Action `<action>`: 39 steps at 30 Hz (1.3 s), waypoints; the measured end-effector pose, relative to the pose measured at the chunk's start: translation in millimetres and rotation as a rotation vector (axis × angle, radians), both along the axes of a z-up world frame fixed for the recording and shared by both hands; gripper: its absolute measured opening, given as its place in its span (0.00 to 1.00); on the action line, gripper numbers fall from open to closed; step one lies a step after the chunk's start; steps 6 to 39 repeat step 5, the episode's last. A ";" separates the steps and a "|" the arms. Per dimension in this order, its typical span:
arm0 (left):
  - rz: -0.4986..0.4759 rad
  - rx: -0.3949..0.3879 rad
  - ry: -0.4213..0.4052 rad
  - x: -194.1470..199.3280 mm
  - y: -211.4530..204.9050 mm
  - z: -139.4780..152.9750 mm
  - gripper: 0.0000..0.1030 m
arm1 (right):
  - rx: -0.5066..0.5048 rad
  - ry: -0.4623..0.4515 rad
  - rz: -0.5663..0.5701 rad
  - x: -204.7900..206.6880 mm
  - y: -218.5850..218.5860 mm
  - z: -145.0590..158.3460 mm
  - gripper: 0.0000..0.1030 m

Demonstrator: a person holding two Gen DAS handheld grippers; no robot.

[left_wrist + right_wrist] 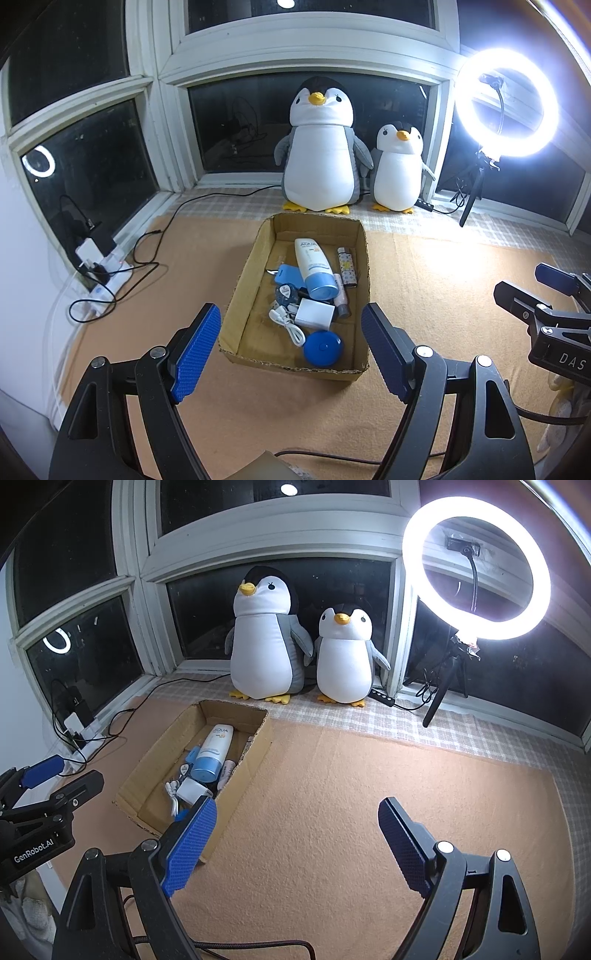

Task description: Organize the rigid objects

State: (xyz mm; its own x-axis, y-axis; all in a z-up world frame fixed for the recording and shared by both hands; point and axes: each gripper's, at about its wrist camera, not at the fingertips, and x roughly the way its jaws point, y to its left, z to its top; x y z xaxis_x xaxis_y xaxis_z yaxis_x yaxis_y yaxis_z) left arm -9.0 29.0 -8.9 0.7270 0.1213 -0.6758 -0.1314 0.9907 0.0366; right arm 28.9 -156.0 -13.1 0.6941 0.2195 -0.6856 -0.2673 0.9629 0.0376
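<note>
- Left wrist view: left gripper [291,345] hangs above the near end of the cardboard box [242,280]; jaws spread wide, nothing between the blue pads [194,354], nothing grasped.
- Box sits on the orange mat [443,295], long axis running near to far, open top.
- Inside the box, far end: white sunscreen tube [314,267] with blue cap, lying flat, cap toward the near side. Just right of it, a patterned lighter [347,267].
- Left of the tube: a light blue flat item [290,275], identity unclear. Below it a small cluster of dark and blue parts, too tangled to name.
- Middle: white charger block [314,314], a white cable [290,326] coiled at its near-left.
- Near end: round blue case [323,349], just beside the near wall.
- Far side, on the sill: large plush penguin [321,147] and small plush penguin [399,166], side by side. Ring light [506,103] on a tripod at far right, lit.
- Far left by the window: power strip [107,271] with plugs and black cords.
- Right gripper [554,306] visible at the right edge, over the mat, well apart from the box.
- Right wrist view: right gripper [297,845] over bare mat [369,794], to the right of the box [255,753]; jaws released, wide, empty.
- Its left pad [190,849] overlaps the box's near right corner in the picture; contact cannot be told.
- Tube [214,751] and charger block [192,790] show inside the box.
- Left gripper [48,775] at the left edge.
</note>
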 end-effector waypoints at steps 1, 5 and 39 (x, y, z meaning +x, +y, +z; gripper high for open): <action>0.001 0.001 0.000 -0.3 0.8 -0.3 0.77 | 0.000 0.001 0.000 0.2 -0.1 -0.5 0.84; 0.004 0.000 0.006 0.7 1.8 -1.6 0.77 | -0.001 0.008 -0.002 0.7 -0.2 -2.3 0.84; 0.004 0.000 0.006 0.7 1.8 -1.6 0.77 | -0.001 0.008 -0.002 0.7 -0.2 -2.3 0.84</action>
